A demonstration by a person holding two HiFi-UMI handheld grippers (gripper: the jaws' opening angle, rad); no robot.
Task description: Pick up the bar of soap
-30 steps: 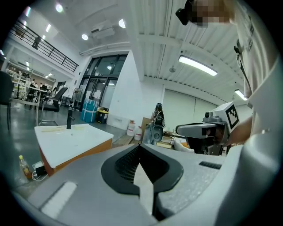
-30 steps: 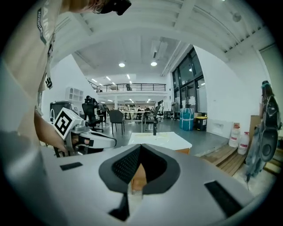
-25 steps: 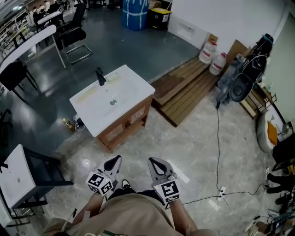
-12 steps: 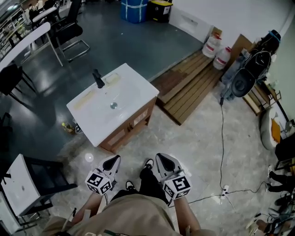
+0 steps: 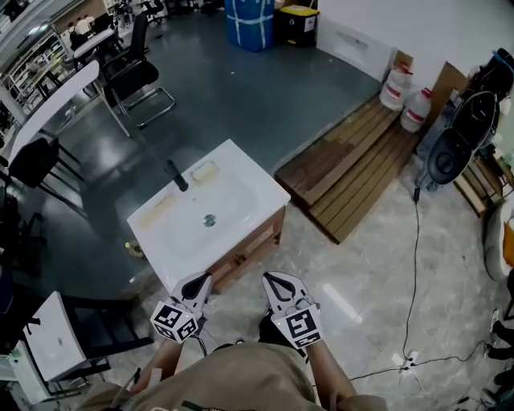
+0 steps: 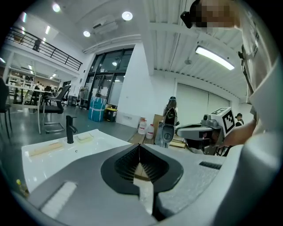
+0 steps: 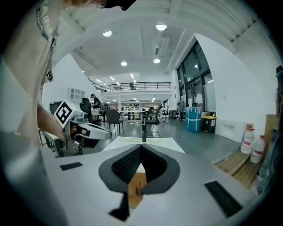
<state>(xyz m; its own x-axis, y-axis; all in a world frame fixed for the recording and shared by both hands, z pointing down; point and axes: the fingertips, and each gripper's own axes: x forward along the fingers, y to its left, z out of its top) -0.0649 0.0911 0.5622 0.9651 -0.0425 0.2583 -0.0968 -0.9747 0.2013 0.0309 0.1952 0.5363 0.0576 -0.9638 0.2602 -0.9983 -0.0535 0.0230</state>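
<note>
Clenched on nothing, the left gripper (image 5: 200, 282) and the right gripper (image 5: 271, 281) each have their jaws meeting at the tips with only air in the notch behind; I have them side by side, low in the head view, pointing toward the washstand. The bar of soap (image 5: 203, 171) lies flat on the back ledge of the white basin (image 5: 259, 183), just beside the black tap (image 5: 177, 176) and well apart from both grippers; in the left gripper view I see it as a pale block just right of the tap; a longer pale strip (image 5: 160, 206) lies on the same ledge on the tap's other side; the drain (image 5: 210, 220) sits in the middle of the bowl; the basin tops a wooden cabinet (image 5: 250, 245) standing where the dark grey floor meets marbled tile; beyond it slatted wooden boards (image 5: 349, 160) lie on the floor, with two water jugs (image 5: 406, 95) by the wall behind them; an office chair (image 5: 138, 76) stands well off to the far left, a blue bin (image 5: 249, 18) at the far wall, and a black cable (image 5: 415, 241) trails across the tile on my right.
</note>
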